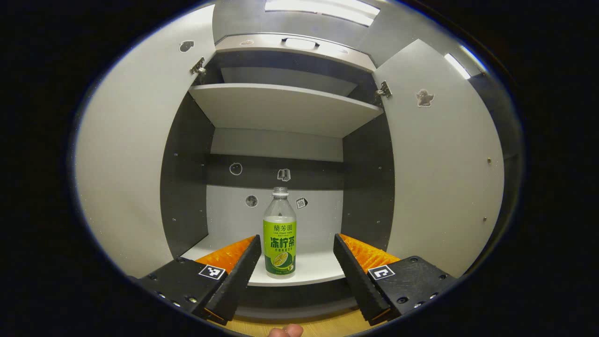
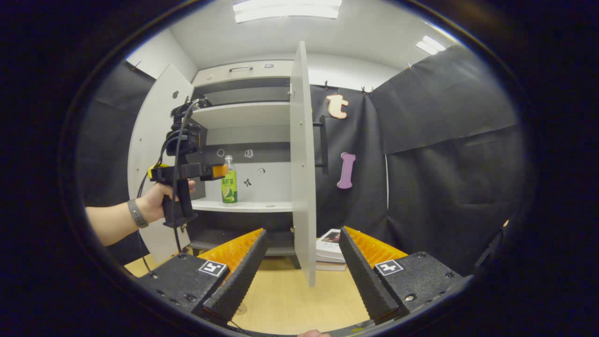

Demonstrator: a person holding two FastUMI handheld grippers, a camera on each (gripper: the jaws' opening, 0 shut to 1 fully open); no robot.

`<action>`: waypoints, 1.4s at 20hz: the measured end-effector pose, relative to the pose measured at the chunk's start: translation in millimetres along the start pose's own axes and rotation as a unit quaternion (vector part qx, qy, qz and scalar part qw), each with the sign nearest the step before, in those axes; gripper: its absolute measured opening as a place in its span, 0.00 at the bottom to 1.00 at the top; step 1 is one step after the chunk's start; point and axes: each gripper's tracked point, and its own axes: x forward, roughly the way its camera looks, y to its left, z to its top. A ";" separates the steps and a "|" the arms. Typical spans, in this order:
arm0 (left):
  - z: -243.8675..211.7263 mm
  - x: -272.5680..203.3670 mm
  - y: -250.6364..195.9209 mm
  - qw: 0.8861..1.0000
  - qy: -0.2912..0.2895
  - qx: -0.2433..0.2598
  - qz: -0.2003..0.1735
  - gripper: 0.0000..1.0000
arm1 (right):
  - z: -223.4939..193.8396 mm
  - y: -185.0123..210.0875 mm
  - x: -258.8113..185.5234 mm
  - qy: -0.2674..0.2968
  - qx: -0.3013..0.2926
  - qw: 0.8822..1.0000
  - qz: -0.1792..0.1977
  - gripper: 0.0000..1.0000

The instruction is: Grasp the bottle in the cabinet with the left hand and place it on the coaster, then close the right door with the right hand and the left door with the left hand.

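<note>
White laminate all round: the cabinet [image 1: 281,107] stands with its left door [image 1: 135,164] and right door [image 1: 444,173] both swung wide, which leaves the lower shelf [image 1: 318,271] free to reach from the front. On that shelf the bottle [image 1: 279,234] stands upright near the front edge, well placed for a straight pick. The left tongs [image 1: 295,269] are spread wide and lined up on it, not yet touching, while the right tongs [image 2: 302,276] hang released and empty over the wooden counter [image 2: 285,299], apparently waiting near the right door's edge.

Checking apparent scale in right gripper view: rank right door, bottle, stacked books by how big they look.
1. right door, far largest, though nearest the camera
2. books, partly hidden behind the door
3. bottle; close to the books, so uncertain.
</note>
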 end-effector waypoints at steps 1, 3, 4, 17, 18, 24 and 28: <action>-5.6 13.1 3.0 1.000 0.007 -0.001 0.005 0.95 | -1.0 -2.2 -0.8 0.000 0.000 1.000 -0.005 0.99; -15.6 35.8 12.2 1.000 0.012 0.011 0.019 0.95 | -1.9 -6.7 -1.1 0.002 0.000 1.000 -0.014 1.00; -18.4 43.9 18.0 0.999 0.010 0.022 0.027 0.95 | -2.1 -8.5 -0.8 0.003 -0.001 1.000 -0.018 1.00; -34.3 110.9 33.9 0.999 0.017 0.008 0.046 0.95 | -5.1 -27.2 -2.2 0.012 -0.009 0.998 -0.054 1.00; -32.7 112.1 34.3 0.999 0.013 0.005 0.043 0.95 | -5.1 -28.7 -2.6 0.011 -0.009 0.998 -0.056 1.00; -27.4 105.7 30.6 0.999 0.013 0.009 0.032 0.72 | -7.1 -33.3 -3.6 0.012 -0.003 0.999 -0.050 1.00; -8.0 86.9 26.5 1.000 -0.002 0.009 0.030 0.70 | -8.7 -34.6 -4.3 0.011 0.001 0.999 -0.036 1.00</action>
